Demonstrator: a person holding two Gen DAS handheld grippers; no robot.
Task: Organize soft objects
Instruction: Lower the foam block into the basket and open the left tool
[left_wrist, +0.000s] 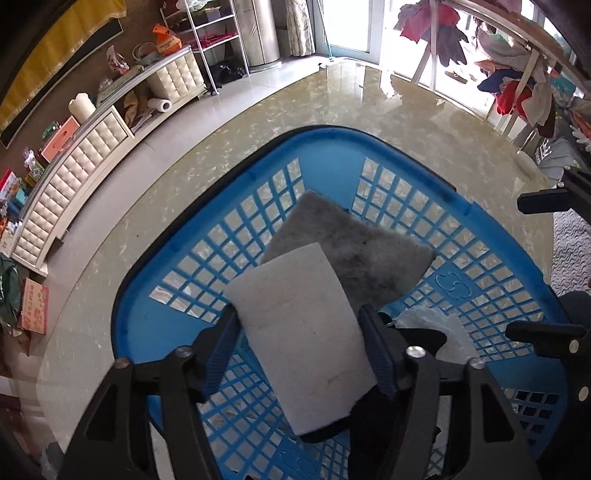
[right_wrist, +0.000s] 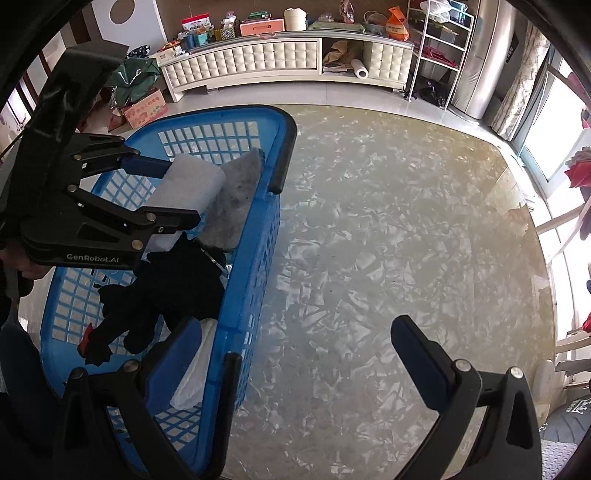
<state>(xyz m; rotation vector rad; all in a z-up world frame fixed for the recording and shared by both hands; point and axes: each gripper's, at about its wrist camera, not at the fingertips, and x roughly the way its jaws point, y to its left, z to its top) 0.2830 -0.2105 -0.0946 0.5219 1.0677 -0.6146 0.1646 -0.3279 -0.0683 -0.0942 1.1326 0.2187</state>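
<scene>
- Your left gripper (left_wrist: 299, 339) is closed on a white foam pad (left_wrist: 301, 332), with 1 blue finger pressed against each long edge of it.
- You are holding that pad over the inside of the blue basket (left_wrist: 480, 266), tilted; whether its lower end touches the basket floor, I cannot tell.
- Just beyond the pad, a grey fuzzy pad (left_wrist: 354, 251) already lies in the basket, its far end leaning toward the far wall.
- Also inside the basket are a black soft item (right_wrist: 177, 280) near the middle and a white cloth (right_wrist: 192, 369) against the wall nearest your right gripper.
- Your right gripper (right_wrist: 295, 358) is wide open and holds nothing; it hangs just outside the basket, 1 finger over the rim and the other over the tabletop (right_wrist: 388, 240).
- By my reading the job is nearly done: 3 soft items are in, the 4th is in your grasp above the basket, and no other loose soft item shows on the tabletop beside the basket.
- What looks left is to lower the white pad beside the grey one and let go.
</scene>
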